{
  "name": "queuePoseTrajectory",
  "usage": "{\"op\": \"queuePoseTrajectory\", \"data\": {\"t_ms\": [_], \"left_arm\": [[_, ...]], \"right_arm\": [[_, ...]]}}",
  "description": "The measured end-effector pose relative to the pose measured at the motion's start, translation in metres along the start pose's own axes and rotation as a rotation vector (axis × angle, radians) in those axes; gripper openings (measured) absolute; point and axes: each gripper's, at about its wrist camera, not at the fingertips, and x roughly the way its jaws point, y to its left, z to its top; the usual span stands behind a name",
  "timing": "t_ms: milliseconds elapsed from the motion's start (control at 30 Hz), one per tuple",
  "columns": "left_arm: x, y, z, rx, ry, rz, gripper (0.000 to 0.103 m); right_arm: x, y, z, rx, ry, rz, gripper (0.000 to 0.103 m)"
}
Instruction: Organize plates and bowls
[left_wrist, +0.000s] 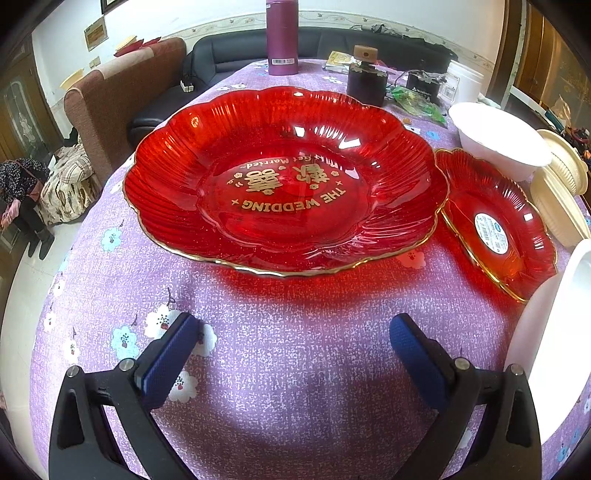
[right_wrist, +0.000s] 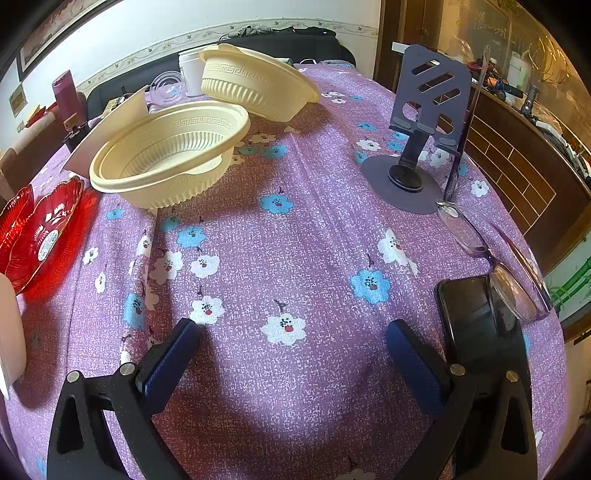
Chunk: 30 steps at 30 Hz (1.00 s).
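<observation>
1. A purple flowered tablecloth (left_wrist: 295, 350) covers the whole table, and everything stands on it
2. The large red plate (left_wrist: 284, 181), scalloped with a gold rim and gold lettering in its middle, lies flat straight ahead of the left gripper, well beyond its fingertips
3. Two cream bowls sit in the right wrist view: the near cream bowl (right_wrist: 166, 155) is tilted with its opening facing the camera, and the far cream bowl (right_wrist: 258, 81) behind it leans with its rim lifted; the two look to be touching or nearly so
4. A white bowl (left_wrist: 498, 140) stands behind the small plate, next to the cream bowls at the right edge of the left wrist view
5. The small red plate (left_wrist: 495, 225), with a round paper label in its centre, lies just beside the large one on its right; their rims seem to touch
6. The left gripper (left_wrist: 295, 332) hovers low over bare cloth with its blue-padded jaws spread wide and nothing between them
7. The right gripper (right_wrist: 291, 336) is likewise spread wide and empty over bare cloth
8. A grey phone stand (right_wrist: 417, 147) sits to the right, with a dark phone (right_wrist: 476, 325) and a pair of glasses (right_wrist: 491, 258) nearer the right gripper
</observation>
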Motion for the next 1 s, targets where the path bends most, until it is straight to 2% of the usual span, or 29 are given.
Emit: {"op": "queuePoseTrajectory", "data": {"t_ms": [133, 400, 600, 800, 1000], "left_arm": [[-0.001, 0.000, 0.000, -0.002, 0.006, 0.000, 0.103], [-0.016, 0.008, -0.019, -0.021, 0.070, 0.006, 0.103], [-0.036, 0.024, -0.037, -0.057, 0.094, -0.038, 0.103], [-0.057, 0.049, -0.031, -0.095, 0.090, -0.051, 0.103], [-0.077, 0.067, -0.017, -0.105, 0.075, -0.060, 0.103]], "right_arm": [[0.000, 0.000, -0.002, -0.003, 0.007, 0.002, 0.102], [-0.013, -0.006, -0.018, -0.009, 0.113, 0.061, 0.102], [-0.041, -0.006, -0.024, -0.011, 0.120, 0.082, 0.102], [-0.080, 0.017, -0.001, -0.046, 0.066, 0.199, 0.102], [-0.102, 0.059, 0.025, -0.078, 0.054, 0.317, 0.102]]}}
